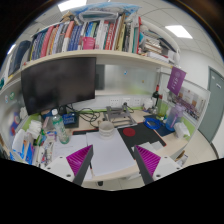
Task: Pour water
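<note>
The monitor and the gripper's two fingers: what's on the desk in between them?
In the gripper view, a white sheet lies on the desk just ahead of the open gripper. Beyond it sits small clutter I can't identify, then the dark monitor.

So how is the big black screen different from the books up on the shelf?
The screen is one wide, dark, blank rectangle, while the books are many thin things in lots of colours. The screen stands on the desk under the shelf; the books stand in a row on top of it. Both lie far beyond the open claw, which holds nothing.
</note>
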The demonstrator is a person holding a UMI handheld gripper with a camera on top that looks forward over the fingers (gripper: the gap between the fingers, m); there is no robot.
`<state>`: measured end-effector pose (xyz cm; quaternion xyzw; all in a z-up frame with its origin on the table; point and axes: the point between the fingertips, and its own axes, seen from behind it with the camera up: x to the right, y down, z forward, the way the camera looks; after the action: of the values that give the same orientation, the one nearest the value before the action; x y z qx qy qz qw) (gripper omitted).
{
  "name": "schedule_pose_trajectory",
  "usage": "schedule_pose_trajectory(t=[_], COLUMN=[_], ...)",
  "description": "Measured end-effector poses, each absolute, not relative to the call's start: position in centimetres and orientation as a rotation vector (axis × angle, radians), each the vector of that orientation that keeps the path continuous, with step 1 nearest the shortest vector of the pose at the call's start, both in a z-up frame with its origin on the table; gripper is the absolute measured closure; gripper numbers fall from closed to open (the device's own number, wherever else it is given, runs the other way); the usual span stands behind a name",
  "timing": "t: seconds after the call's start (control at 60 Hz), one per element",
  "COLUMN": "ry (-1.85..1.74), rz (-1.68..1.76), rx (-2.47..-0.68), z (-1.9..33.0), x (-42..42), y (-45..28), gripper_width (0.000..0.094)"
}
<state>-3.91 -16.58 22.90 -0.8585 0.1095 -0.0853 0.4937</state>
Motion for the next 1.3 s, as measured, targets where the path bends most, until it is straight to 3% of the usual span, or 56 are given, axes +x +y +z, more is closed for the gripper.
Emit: schedule_pose_trajectory(t=[0.367, 0.617, 0.867, 0.933, 1.083, 1.167, 1.233, 1.3], ry=[-0.017, -0.073, -0.080, -0.089, -0.078, -0.059, -0.064, -0.023], rz=[0.095, 0.130, 0.087, 0.088, 0.054, 0.090, 0.076, 0.083], rx=[-2.024, -1.900, -1.801, -1.768, -1.733, -1.723, -1.727, -1.733], z=[14.2, 10.7, 10.2, 10.6, 10.2, 10.3, 10.3, 10.2], x=[-19.9, -26.7, -27.6, -28.0, -27.8, -27.6, -27.2, -26.9], y=[-9.6, 1.3, 11.1, 12.8, 15.6, 16.0, 15.9, 16.0], gripper_width=[0.0074, 0.0080, 0.0084, 0.0145, 0.0406, 0.0472, 0.0630, 0.0642])
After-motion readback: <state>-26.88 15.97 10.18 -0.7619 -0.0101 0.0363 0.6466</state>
